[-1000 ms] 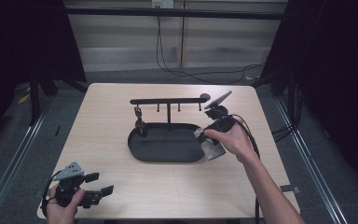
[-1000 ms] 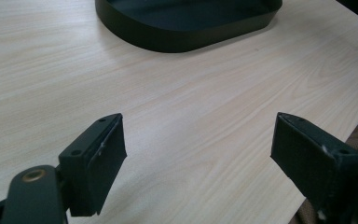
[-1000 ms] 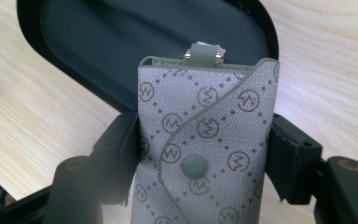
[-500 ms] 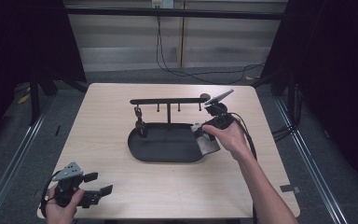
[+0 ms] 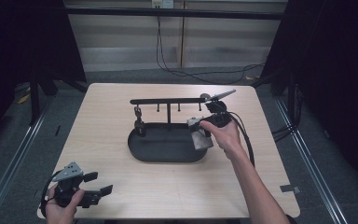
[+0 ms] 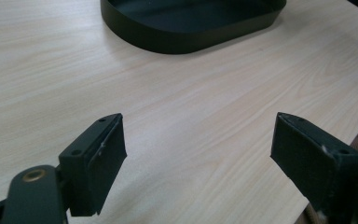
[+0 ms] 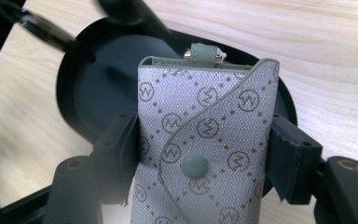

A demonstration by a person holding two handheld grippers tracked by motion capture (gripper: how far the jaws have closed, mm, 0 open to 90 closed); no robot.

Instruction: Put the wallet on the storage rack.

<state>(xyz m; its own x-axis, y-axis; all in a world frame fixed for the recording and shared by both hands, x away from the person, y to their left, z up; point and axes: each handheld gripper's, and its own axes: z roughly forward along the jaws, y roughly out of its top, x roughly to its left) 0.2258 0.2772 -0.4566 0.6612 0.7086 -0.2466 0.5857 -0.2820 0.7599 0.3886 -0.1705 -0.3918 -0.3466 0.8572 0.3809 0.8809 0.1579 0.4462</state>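
Observation:
My right gripper (image 5: 200,133) is shut on a grey patterned pouch (image 7: 205,149) with a snap button and a small loop at its top. It holds the pouch (image 5: 201,138) over the right end of a black oval tray (image 5: 142,147) that carries a hanging rack with a crossbar (image 5: 168,100). A small dark item (image 5: 139,123) hangs from the bar's left part. My left gripper (image 5: 95,190) rests open near the table's front left corner, with nothing between its jaws; its own view looks across bare wood to the tray's rim (image 6: 191,39).
The light wooden table (image 5: 102,116) has its front edge just behind my left hand. Cables run from the right gripper off the table's right side. A small grey tape piece (image 5: 290,189) lies near the front right corner. Dark curtains surround the table.
My right hand has carried the pouch slightly left and toward the rack over the tray's right end. The left gripper has stayed in place.

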